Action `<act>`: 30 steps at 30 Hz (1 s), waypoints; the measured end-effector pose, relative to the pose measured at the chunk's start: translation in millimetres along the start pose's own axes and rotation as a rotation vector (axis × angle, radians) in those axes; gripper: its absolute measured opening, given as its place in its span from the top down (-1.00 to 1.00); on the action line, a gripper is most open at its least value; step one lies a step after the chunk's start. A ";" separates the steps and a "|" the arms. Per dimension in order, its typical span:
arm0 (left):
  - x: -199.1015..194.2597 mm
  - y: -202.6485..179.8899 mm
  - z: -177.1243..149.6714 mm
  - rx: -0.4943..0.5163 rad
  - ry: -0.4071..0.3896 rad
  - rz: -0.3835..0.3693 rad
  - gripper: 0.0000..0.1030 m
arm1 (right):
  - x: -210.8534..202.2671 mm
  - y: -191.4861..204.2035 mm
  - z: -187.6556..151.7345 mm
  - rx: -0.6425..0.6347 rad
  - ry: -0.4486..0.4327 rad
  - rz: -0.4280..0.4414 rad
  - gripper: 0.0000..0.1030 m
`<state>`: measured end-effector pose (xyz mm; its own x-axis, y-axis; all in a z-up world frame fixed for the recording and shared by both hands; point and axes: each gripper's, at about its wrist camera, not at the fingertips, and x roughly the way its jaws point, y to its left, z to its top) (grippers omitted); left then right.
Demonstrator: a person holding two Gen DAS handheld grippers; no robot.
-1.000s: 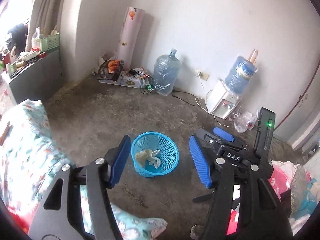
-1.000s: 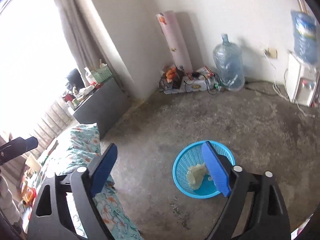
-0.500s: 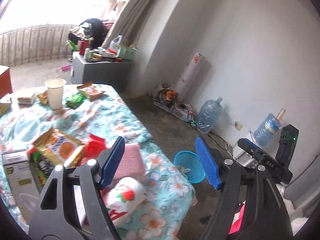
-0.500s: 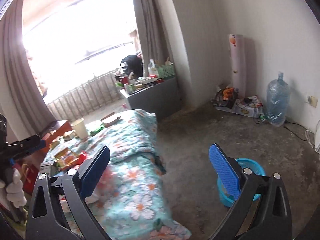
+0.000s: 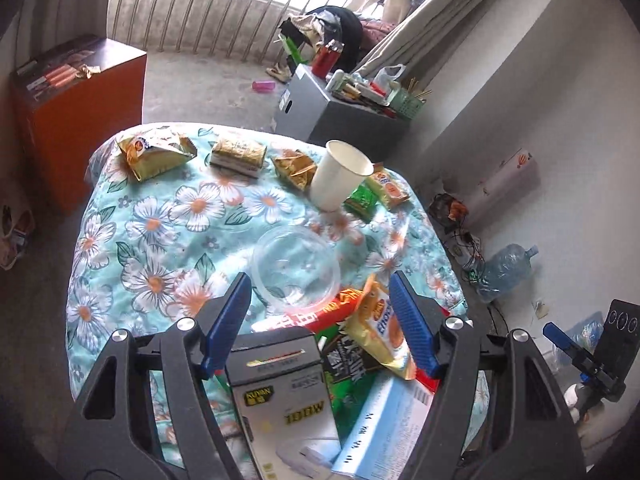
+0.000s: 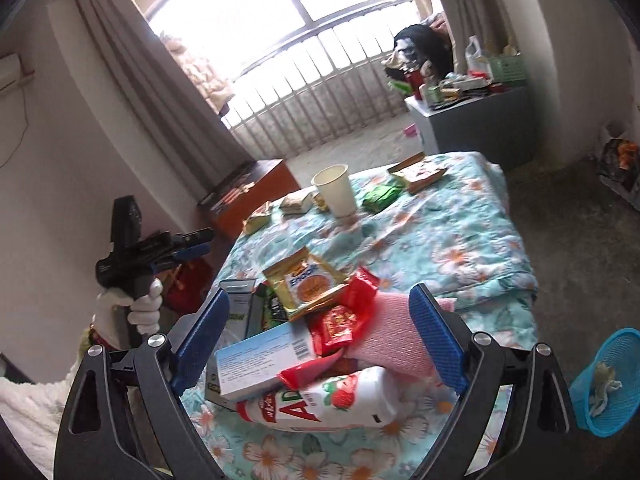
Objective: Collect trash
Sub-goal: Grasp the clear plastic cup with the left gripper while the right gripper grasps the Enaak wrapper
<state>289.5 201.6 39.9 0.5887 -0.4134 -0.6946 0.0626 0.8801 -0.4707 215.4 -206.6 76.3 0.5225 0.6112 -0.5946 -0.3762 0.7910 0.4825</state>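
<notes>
Floral table (image 5: 168,216) | left fingers (image 5: 226,320) spread, closing, empty | right fingers (image 6: 438,340) wide, closing, empty

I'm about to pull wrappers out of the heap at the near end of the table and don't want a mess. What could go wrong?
The heap is stacked loosely: tugging the biscuit packet may slide the blue box or the white bottle off the table edge. The paper cup stands tilted and could tip if the cloth is dragged. The blue basket sits on the floor, so carried pieces may drop.

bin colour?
Light blue mesh bin, on the floor right of the table; clearest in the right wrist view.
</notes>
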 end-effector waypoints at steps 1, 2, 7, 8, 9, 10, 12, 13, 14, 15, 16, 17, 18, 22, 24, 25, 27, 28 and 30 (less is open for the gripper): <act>10.4 8.0 2.8 -0.015 0.037 -0.013 -0.16 | 14.8 4.8 7.1 -0.027 0.046 0.029 -0.72; 21.1 17.4 6.3 -0.034 0.069 -0.021 -0.12 | 30.0 8.6 15.3 -0.047 0.081 0.058 -0.72; 75.7 43.8 20.2 -0.032 0.180 0.006 0.01 | 111.5 9.3 54.9 -0.116 0.288 0.125 -0.72; 84.9 46.1 22.0 -0.022 0.205 0.002 0.02 | 127.9 5.7 60.6 -0.115 0.329 0.130 -0.72; 93.2 48.5 23.4 -0.014 0.224 0.001 0.05 | 143.8 1.0 65.7 -0.103 0.365 0.126 -0.72; 100.6 50.3 24.4 -0.009 0.243 0.004 0.11 | 158.8 -3.9 69.5 -0.098 0.409 0.126 -0.72; 112.1 55.7 25.2 -0.014 0.273 0.005 0.21 | 185.6 -12.4 74.3 -0.089 0.484 0.132 -0.72; 117.1 59.0 25.9 -0.023 0.287 0.005 0.30 | 198.5 -16.9 75.6 -0.077 0.525 0.137 -0.72; 121.2 61.3 26.7 -0.028 0.299 0.002 0.35 | 210.0 -20.9 75.8 -0.068 0.562 0.138 -0.72; 124.3 63.9 27.7 -0.031 0.304 0.000 0.43 | 219.7 -24.5 76.1 -0.061 0.589 0.130 -0.72; 126.6 65.6 28.0 -0.035 0.309 -0.003 0.49 | 228.9 -27.4 76.5 -0.057 0.616 0.130 -0.72; 128.7 68.1 28.8 -0.041 0.313 -0.009 0.51 | 236.4 -28.9 74.2 -0.049 0.643 0.139 -0.72; 130.3 70.7 29.8 -0.051 0.314 -0.016 0.54 | 242.6 -30.7 72.3 -0.039 0.664 0.145 -0.72; 133.8 75.6 28.9 -0.078 0.313 -0.032 0.72 | 254.3 -29.5 62.6 -0.036 0.711 0.173 -0.69; 134.4 76.3 28.1 -0.077 0.310 -0.033 0.83 | 257.0 -26.1 58.1 -0.053 0.725 0.168 -0.51; 134.5 75.7 27.9 -0.076 0.307 -0.033 0.85 | 258.7 -25.5 56.4 -0.059 0.731 0.163 -0.41; 132.5 75.0 28.0 -0.077 0.296 -0.037 0.87 | 258.0 -22.9 52.9 -0.075 0.736 0.150 -0.21; 130.8 74.7 28.7 -0.079 0.287 -0.037 0.88 | 257.2 -21.5 52.0 -0.085 0.731 0.140 -0.13; 125.9 73.9 30.2 -0.084 0.262 -0.038 0.91 | 254.5 -18.5 51.9 -0.104 0.717 0.125 0.07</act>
<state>392.6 221.6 -65.9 0.3576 -0.5020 -0.7875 0.0073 0.8447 -0.5352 395.1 -67.2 -50.5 -0.1449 0.5369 -0.8311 -0.4898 0.6910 0.5317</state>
